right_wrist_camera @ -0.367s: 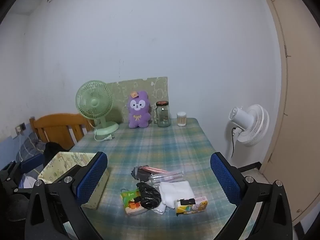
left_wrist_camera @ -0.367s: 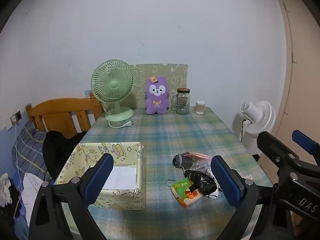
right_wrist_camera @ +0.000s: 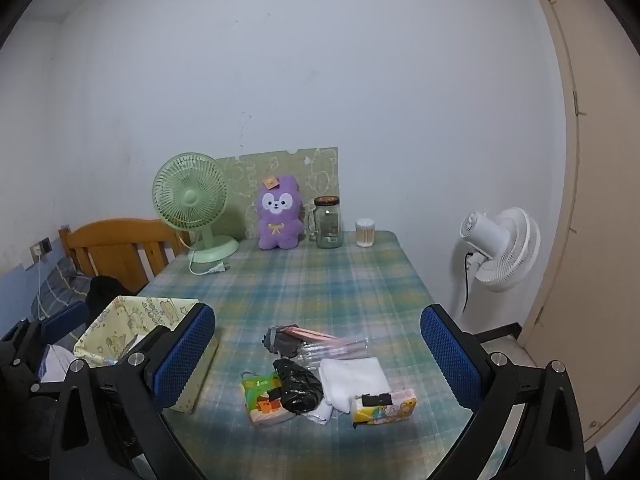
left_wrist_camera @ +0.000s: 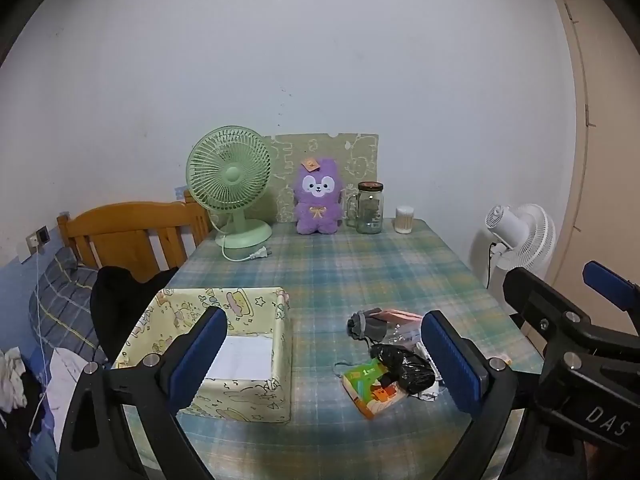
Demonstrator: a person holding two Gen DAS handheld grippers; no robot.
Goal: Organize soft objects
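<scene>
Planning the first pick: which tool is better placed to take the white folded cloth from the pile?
Right, probably. The right tool is open with the white folded cloth between its fingers' lines. From the left tool, also open, the cloth is mostly hidden; it sits nearer the fabric box.

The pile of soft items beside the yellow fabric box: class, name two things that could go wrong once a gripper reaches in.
1. The black bag overlaps the green tissue pack and white cloth, so a grasp may drag several items at once.
2. The yellow fabric box looks soft-walled; a dropped item could catch its rim and fall outside.
</scene>
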